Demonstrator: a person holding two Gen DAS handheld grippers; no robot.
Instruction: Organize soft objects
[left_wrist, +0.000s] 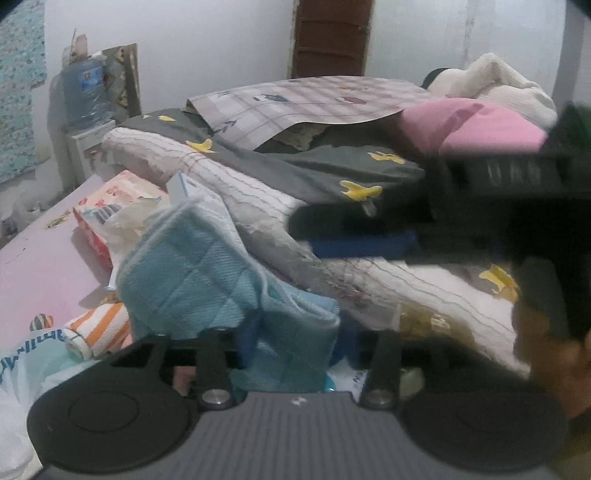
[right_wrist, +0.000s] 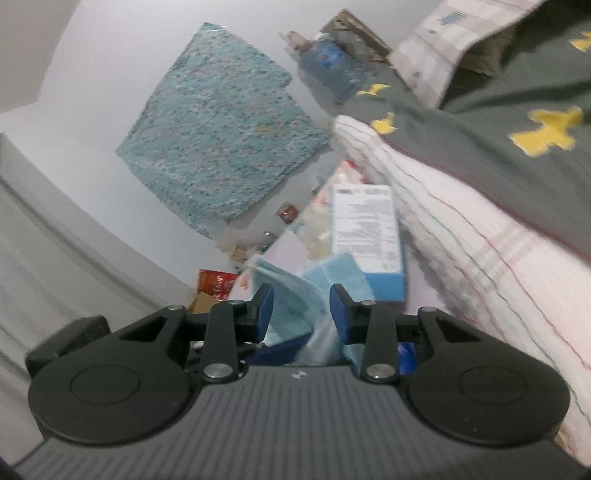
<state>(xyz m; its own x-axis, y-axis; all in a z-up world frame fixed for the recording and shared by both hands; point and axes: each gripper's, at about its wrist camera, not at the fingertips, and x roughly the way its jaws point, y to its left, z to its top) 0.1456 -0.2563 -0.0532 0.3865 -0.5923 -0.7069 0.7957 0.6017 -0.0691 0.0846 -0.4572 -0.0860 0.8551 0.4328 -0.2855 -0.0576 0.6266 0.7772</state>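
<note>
Light blue quilted cloth (left_wrist: 207, 273) draped over the left gripper (left_wrist: 291, 332), its jaws spread with the folds between them, right gripper (right_wrist: 301, 314) pinching the same cloth's edge beside a blue-and-white box (right_wrist: 365, 236), striped blanket (left_wrist: 258, 206) behind.

Each tool is matte black: two round discs flank a grey ribbed housing bearing a small white mark. Silver screw heads pin the black linkage arms. The right tool (right_wrist: 301, 314) carries blue pads (right_wrist: 264, 314) (the left tool's (left_wrist: 291, 332) are mostly hidden).
</note>
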